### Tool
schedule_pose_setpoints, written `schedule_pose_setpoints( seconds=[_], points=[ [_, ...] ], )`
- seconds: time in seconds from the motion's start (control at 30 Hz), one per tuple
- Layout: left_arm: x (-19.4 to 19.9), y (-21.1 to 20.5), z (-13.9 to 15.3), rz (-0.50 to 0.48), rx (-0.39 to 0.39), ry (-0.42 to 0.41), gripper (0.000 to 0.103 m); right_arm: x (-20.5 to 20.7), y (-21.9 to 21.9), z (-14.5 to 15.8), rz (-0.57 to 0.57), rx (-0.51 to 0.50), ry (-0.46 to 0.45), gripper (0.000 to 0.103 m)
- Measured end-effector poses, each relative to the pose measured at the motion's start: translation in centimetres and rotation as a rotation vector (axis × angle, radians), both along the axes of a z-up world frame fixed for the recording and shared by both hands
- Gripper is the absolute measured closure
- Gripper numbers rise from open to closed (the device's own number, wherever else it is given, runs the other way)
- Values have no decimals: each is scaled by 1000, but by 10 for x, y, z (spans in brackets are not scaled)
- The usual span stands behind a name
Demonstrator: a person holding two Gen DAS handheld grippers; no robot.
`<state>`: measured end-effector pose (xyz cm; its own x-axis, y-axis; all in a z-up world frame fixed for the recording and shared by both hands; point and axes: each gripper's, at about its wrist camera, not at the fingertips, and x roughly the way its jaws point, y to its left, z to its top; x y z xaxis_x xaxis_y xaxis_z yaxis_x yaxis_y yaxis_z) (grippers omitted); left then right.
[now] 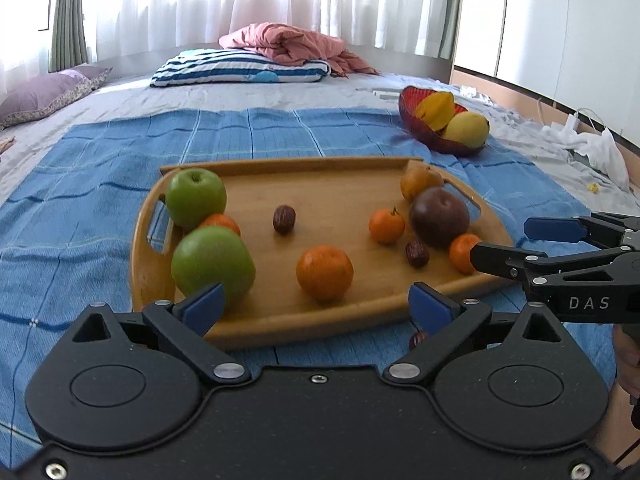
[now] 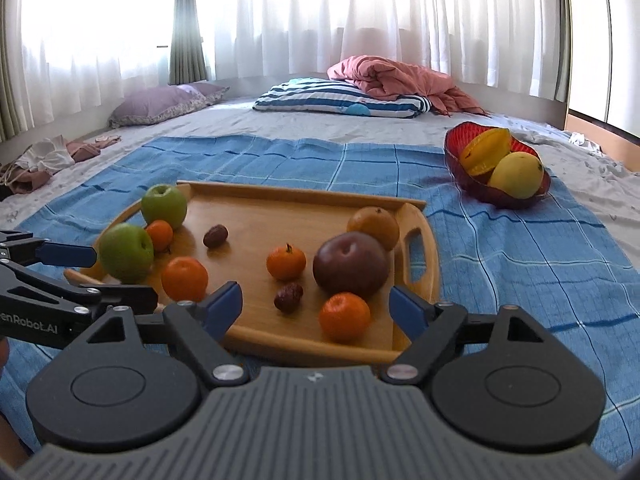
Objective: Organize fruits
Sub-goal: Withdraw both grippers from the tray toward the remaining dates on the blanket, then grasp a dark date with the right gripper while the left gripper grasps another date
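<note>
White curtains glow behind a bed [image 2: 280, 128] spread with a blue checked cloth [image 2: 520, 264], and on that cloth sits a wooden tray [image 2: 256, 220] holding loose fruit. Two green apples [image 2: 126, 252] crowd the tray's left end with a small tangerine [image 2: 160, 234] between them; a larger orange [image 2: 185, 278] lies just in front. Toward the right end, a dark purple fruit [image 2: 350, 262] rests against a brownish-orange one [image 2: 373, 227], with tangerines [image 2: 345, 317] and two wrinkled red dates [image 2: 289, 297] nearby. Beyond the tray's right corner, well apart from it, a red bowl [image 2: 456, 148] carries a starfruit [image 2: 486, 151] and a yellow mango [image 2: 516, 175]. The left hand-held gripper [image 1: 316, 305] hovers at the tray's near edge, jaws spread wide and empty. The right hand-held gripper [image 2: 316, 305] hangs beside it, likewise gaping with nothing between its blue pads [image 2: 226, 306].
</note>
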<state>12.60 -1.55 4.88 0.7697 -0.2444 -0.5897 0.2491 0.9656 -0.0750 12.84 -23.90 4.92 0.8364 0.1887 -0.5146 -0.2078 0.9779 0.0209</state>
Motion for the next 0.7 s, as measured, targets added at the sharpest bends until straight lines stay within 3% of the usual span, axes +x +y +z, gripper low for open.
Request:
schedule_pose_setpoints(
  seconds=[0.5,0.7],
  points=[
    [-11,-12,-25,-1,2,55,4,-20,-1,-27,42,-42,14,14],
    [-14,-14,-33,-5,-7,71,4,-24,-3,-35,50,-45,34,20]
  ],
)
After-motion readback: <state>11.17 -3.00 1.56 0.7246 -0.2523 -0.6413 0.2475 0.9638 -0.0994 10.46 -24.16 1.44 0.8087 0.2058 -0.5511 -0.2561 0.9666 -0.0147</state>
